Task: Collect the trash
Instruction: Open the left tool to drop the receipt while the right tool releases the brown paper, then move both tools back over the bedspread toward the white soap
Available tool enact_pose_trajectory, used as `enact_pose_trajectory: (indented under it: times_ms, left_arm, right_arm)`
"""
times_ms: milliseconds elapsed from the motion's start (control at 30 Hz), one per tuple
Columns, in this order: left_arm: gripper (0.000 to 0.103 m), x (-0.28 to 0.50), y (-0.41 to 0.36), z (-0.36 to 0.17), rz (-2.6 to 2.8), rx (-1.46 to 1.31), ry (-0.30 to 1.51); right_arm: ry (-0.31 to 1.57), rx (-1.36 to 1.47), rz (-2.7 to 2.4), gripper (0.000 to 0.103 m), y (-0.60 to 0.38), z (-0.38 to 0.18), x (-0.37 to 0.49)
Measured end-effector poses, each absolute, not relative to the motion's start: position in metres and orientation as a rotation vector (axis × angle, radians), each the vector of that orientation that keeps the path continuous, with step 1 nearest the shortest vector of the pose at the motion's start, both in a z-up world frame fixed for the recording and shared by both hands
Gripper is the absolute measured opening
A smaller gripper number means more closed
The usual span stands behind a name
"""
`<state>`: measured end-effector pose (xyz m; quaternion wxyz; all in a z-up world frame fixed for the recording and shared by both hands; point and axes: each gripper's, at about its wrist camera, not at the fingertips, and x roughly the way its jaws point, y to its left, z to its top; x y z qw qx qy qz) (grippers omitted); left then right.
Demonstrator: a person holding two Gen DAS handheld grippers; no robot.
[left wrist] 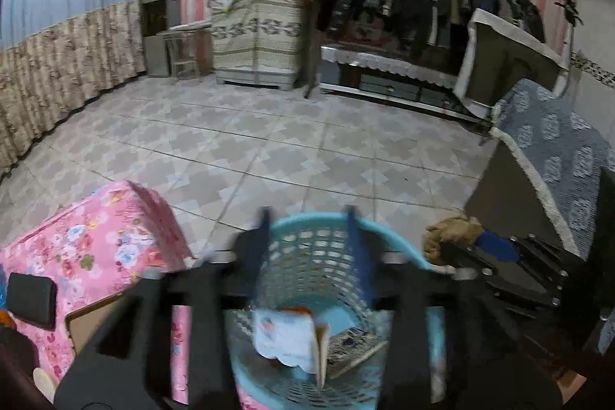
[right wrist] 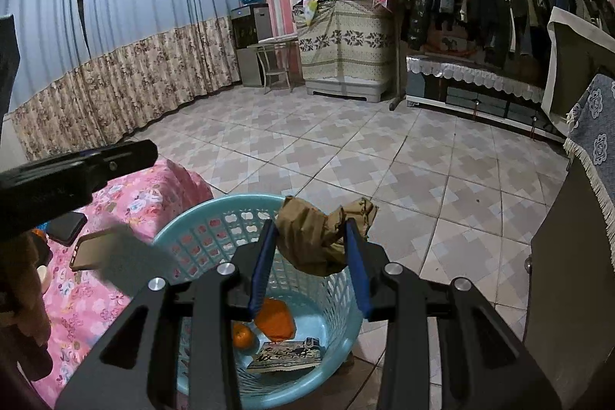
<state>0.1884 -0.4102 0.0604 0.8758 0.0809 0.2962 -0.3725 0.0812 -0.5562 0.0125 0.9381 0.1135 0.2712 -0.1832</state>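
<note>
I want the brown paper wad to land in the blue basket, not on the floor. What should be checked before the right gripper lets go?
1. Right gripper shut on the crumpled brown paper: ok.
2. Paper over the blue basket opening: ok; it hangs above the far rim area, so a little nearer would be safer.
3. Left gripper empty and open: ok; nothing sits between its fingers.
4. Room left in the basket: ok; only orange peel, an orange and a printed packet lie at the bottom.
5. Basket standing upright: ok.
</note>
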Motion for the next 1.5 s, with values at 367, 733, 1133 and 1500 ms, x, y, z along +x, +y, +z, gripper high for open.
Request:
enact_pose_trajectory:
  times_ms: [367, 733, 1133, 1500]
  left_arm:
    - [0.095, 0.199, -0.339, 0.064, -0.542, 0.215, 0.545]
    - [0.097, 0.192, -0.254, 0.065, -0.406, 0.184, 0.539]
    - [0.098, 0.163, -0.137, 0.078, -0.219, 0.158, 0.493]
    - [0.098, 0.146, -0.048, 0.088, -0.108, 0.111, 0.488]
  right_arm:
    - [0.585, 0.258, -0.308, 0.037, -0.525, 0.001, 0.108]
    - [0.577, 0.187, -0.344, 0.083, -0.49, -0.001, 0.136]
    - [0.551, 0.108, -0.329, 0.093, -0.435, 0.029, 0.12]
    - [0.524, 0.033, -0.195, 0.093, -0.332, 0.049, 0.117]
